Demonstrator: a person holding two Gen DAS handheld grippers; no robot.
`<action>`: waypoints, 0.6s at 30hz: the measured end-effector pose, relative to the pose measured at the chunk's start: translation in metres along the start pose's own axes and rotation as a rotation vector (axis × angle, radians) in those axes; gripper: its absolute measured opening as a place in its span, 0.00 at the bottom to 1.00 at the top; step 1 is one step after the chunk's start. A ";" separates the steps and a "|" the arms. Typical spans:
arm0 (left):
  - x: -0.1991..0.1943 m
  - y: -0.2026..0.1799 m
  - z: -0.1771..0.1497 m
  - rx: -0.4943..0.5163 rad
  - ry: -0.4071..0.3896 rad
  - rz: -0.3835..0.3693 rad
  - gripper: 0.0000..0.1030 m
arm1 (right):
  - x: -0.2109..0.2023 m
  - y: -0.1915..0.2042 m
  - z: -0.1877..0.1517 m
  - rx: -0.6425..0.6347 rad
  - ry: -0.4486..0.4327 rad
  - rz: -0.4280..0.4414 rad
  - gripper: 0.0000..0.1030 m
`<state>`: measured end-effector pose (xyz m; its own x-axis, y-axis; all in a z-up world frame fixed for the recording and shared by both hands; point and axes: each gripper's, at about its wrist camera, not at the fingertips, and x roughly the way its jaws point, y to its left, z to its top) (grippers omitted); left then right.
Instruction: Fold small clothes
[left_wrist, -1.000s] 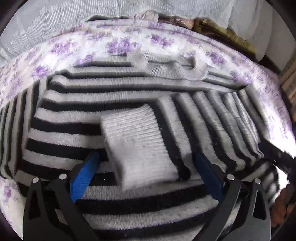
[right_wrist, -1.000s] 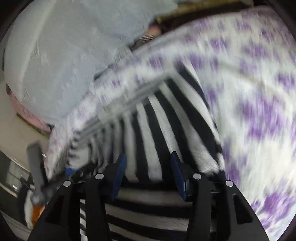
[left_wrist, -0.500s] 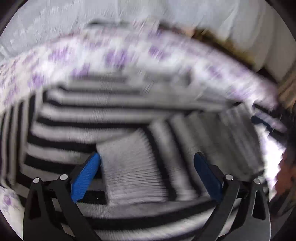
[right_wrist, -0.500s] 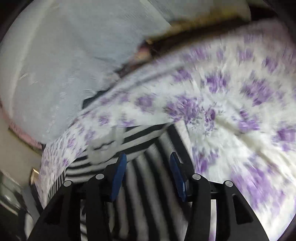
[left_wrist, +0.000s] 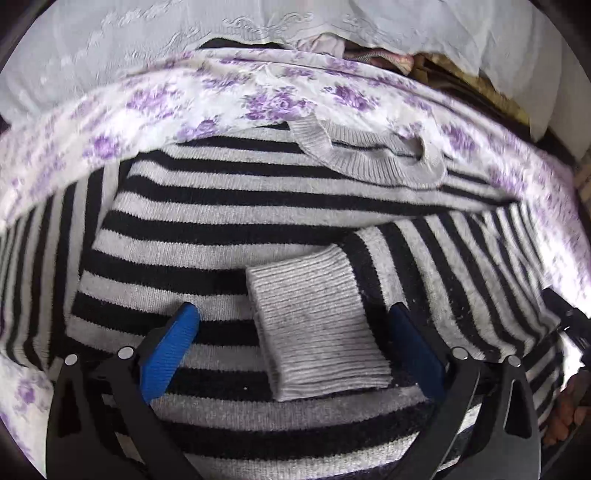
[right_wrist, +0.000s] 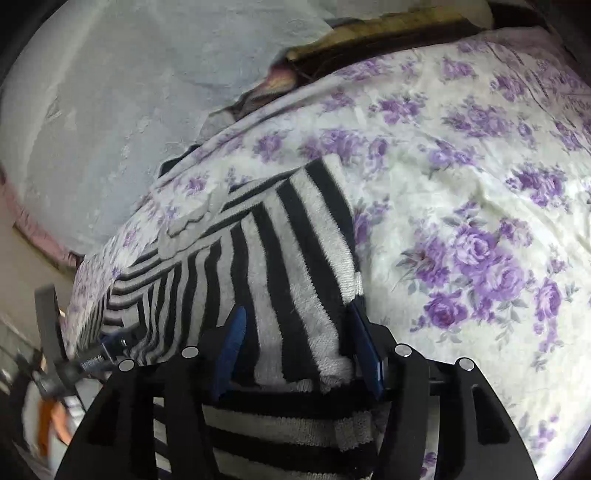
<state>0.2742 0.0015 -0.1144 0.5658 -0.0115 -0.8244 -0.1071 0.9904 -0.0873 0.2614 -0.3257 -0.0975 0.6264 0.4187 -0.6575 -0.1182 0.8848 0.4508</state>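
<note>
A black-and-grey striped sweater (left_wrist: 229, 221) lies flat on a purple floral bedspread (left_wrist: 155, 96), grey neckline (left_wrist: 369, 155) at the far side. Its right sleeve is folded across the body, the grey ribbed cuff (left_wrist: 314, 325) lying between the fingers of my left gripper (left_wrist: 295, 332), which is open and hovers just above it. In the right wrist view the sweater (right_wrist: 258, 258) shows at its right folded edge. My right gripper (right_wrist: 295, 332) is open, its blue pads astride that edge with striped fabric between them.
A white embroidered cloth (left_wrist: 184, 37) hangs behind the bed. Folded fabrics (left_wrist: 376, 55) are piled at the far edge. The bedspread (right_wrist: 461, 166) stretches bare to the right of the sweater. The left gripper (right_wrist: 96, 354) shows at the right wrist view's left edge.
The left gripper has drawn back slightly, with the cuff still between its open fingers. The right gripper swung along the sweater's right edge and now straddles the folded fabric there.
</note>
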 end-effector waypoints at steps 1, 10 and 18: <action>-0.003 0.001 -0.001 -0.002 -0.001 -0.003 0.96 | -0.008 -0.002 0.002 0.028 -0.020 -0.032 0.55; -0.079 0.109 -0.040 -0.234 -0.112 -0.039 0.96 | -0.051 -0.006 -0.039 0.051 -0.122 -0.014 0.95; -0.093 0.269 -0.082 -0.797 -0.158 -0.103 0.96 | -0.040 -0.004 -0.038 0.079 -0.089 -0.007 0.96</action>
<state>0.1255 0.2572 -0.1075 0.7065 -0.0183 -0.7074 -0.5639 0.5895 -0.5784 0.2074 -0.3382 -0.0960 0.6931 0.3894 -0.6066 -0.0543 0.8673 0.4948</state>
